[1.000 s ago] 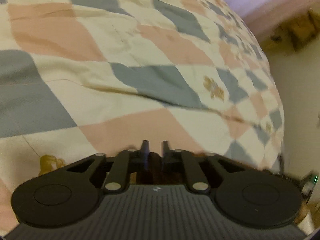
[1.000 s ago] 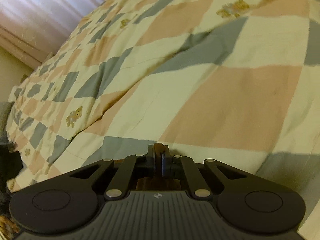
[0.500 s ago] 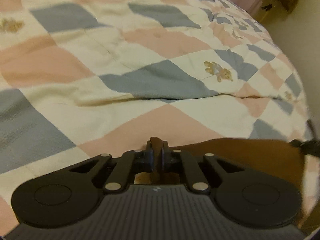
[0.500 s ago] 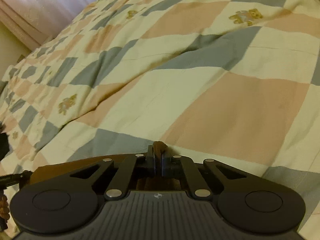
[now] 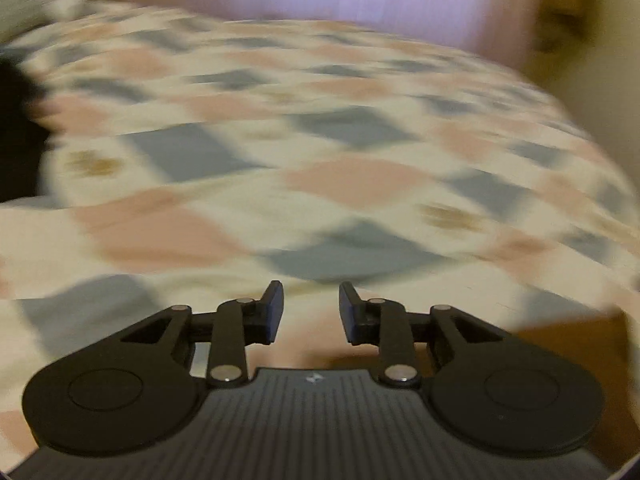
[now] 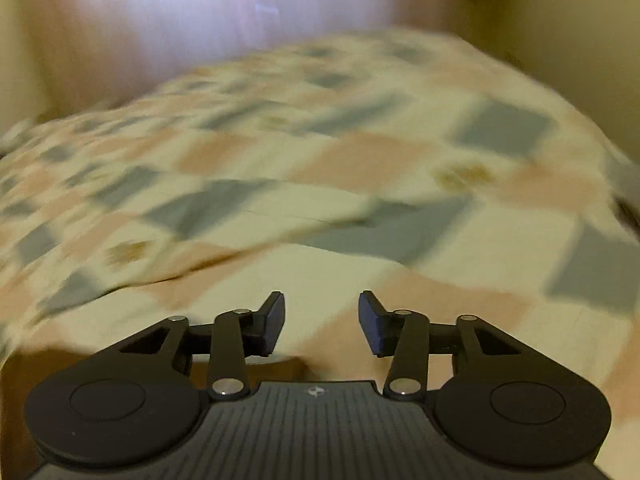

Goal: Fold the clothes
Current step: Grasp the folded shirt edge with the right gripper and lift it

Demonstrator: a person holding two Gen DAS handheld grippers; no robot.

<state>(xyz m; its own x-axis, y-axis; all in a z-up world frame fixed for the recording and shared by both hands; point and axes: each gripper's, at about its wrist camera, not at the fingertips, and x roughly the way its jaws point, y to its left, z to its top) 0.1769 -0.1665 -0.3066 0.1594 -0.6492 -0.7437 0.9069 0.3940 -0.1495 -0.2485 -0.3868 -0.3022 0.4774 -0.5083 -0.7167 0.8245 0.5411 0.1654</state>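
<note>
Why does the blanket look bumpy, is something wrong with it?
Nothing looks broken or spilled. The checked blanket has a wrinkle running across it, so it isn't lying flat. Both pictures are blurry.

Both my wrist views are motion-blurred. The checked quilt (image 5: 320, 152) loses its small brown motifs to smears, and its near edge is hidden behind my left gripper (image 5: 311, 312). A dark shape (image 5: 16, 132) is cut off at the left border, unidentifiable. A brown fabric patch (image 6: 256, 366) lies partly hidden behind my right gripper (image 6: 322, 322).
</note>
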